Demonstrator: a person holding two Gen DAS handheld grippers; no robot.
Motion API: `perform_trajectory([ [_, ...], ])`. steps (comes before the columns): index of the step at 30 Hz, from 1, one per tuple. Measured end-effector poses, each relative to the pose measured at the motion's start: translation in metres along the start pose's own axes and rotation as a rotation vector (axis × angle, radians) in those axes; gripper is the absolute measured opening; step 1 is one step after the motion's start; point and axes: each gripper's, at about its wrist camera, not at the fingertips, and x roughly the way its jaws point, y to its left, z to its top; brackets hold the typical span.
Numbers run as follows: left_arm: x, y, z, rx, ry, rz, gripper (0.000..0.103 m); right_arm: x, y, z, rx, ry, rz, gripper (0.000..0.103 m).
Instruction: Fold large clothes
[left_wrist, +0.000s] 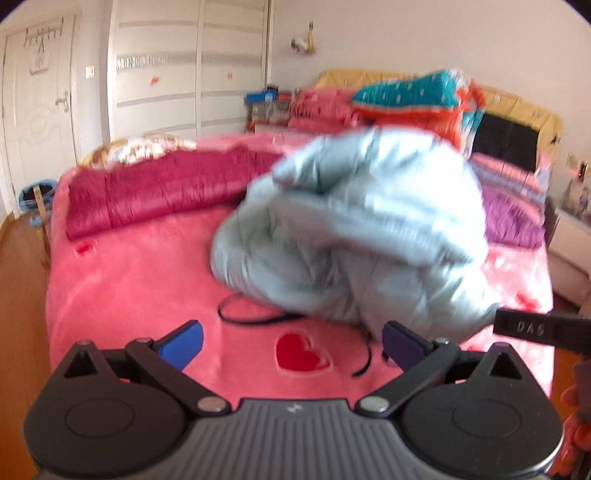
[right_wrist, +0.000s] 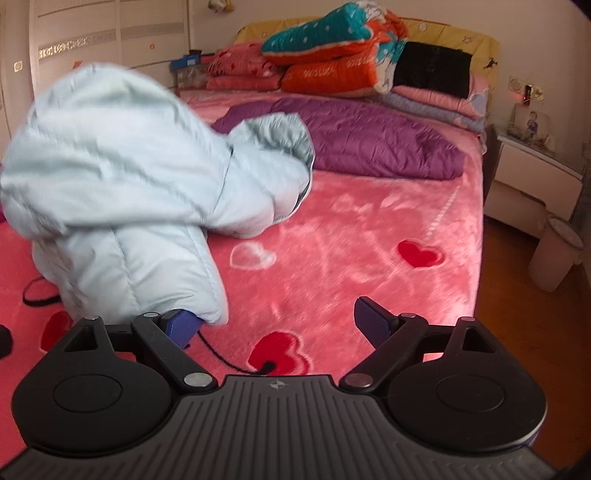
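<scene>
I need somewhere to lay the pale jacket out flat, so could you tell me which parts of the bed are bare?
Bare pink blanket lies between the pale blue jacket, the purple coat and the bed's right edge. A smaller patch sits below the crimson coat, left of the jacket. The headboard end is crowded with stacked quilts.

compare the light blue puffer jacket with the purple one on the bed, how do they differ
The light blue puffer jacket is bunched in a tall, blurred heap near the open right gripper; the purple jacket lies spread low and flat, farther back toward the pillows. The blue one is pale and greyish, the purple one deep and saturated. Both are quilted and lie on the pink bedspread.
</scene>
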Motion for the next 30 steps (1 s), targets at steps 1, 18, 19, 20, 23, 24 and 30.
perform_trajectory([
  [1,-0.008,0.0,0.006,0.002,-0.013,0.0,0.103,-0.006,-0.001,0.002,0.005,-0.008,0.001,0.103],
  [18,-0.101,0.031,0.047,-0.005,-0.113,0.023,0.102,-0.168,0.038,0.032,-0.058,-0.246,0.063,0.103],
  [19,-0.105,0.032,0.049,-0.009,-0.119,0.031,0.102,-0.172,0.038,0.032,-0.059,-0.251,0.066,0.103],
  [20,-0.108,0.035,0.05,-0.015,-0.125,0.039,0.103,-0.176,0.038,0.032,-0.058,-0.257,0.071,0.103],
  [23,-0.116,0.043,0.051,-0.034,-0.147,0.057,0.103,-0.186,0.047,0.034,-0.059,-0.265,0.092,0.103],
  [24,-0.119,0.046,0.052,-0.042,-0.152,0.061,0.103,-0.193,0.049,0.035,-0.06,-0.266,0.1,0.103],
  [30,-0.129,0.061,0.055,-0.069,-0.166,0.089,0.102,-0.22,0.054,0.042,-0.068,-0.277,0.163,0.103],
])
